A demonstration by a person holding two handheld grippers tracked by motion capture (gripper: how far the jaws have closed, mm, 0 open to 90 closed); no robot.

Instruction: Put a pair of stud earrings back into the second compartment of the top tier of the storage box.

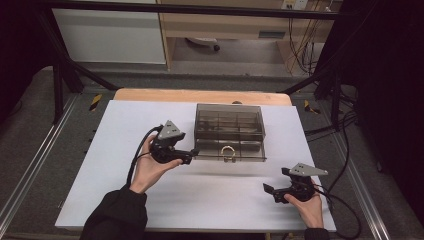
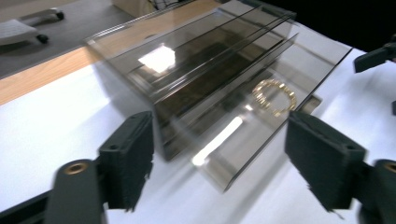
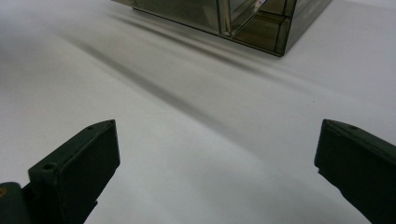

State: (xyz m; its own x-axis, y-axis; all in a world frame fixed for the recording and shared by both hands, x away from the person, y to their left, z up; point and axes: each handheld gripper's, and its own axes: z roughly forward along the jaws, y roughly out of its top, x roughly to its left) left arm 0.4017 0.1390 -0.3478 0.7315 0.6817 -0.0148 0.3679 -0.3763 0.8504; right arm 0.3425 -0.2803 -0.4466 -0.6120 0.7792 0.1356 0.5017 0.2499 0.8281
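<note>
A smoky see-through organiser box (image 1: 229, 122) (image 2: 196, 60) (image 3: 243, 18) stands at the middle back of the white board. Its lowest drawer (image 1: 245, 156) (image 2: 243, 135) is pulled out toward me, and a gold bracelet (image 1: 228, 151) (image 2: 274, 96) lies in it. My left gripper (image 1: 192, 155) (image 2: 219, 172) is open at the drawer's front left corner, with nothing pressed between its pads. My right gripper (image 1: 275, 181) (image 3: 217, 158) is also open, low over bare board at the front right, and is well apart from the box.
The white board (image 1: 150, 200) covers a wooden table whose back edge (image 1: 200, 95) shows behind the box. Black frame legs stand at both back corners. Cables (image 1: 345, 130) hang off the table's right side.
</note>
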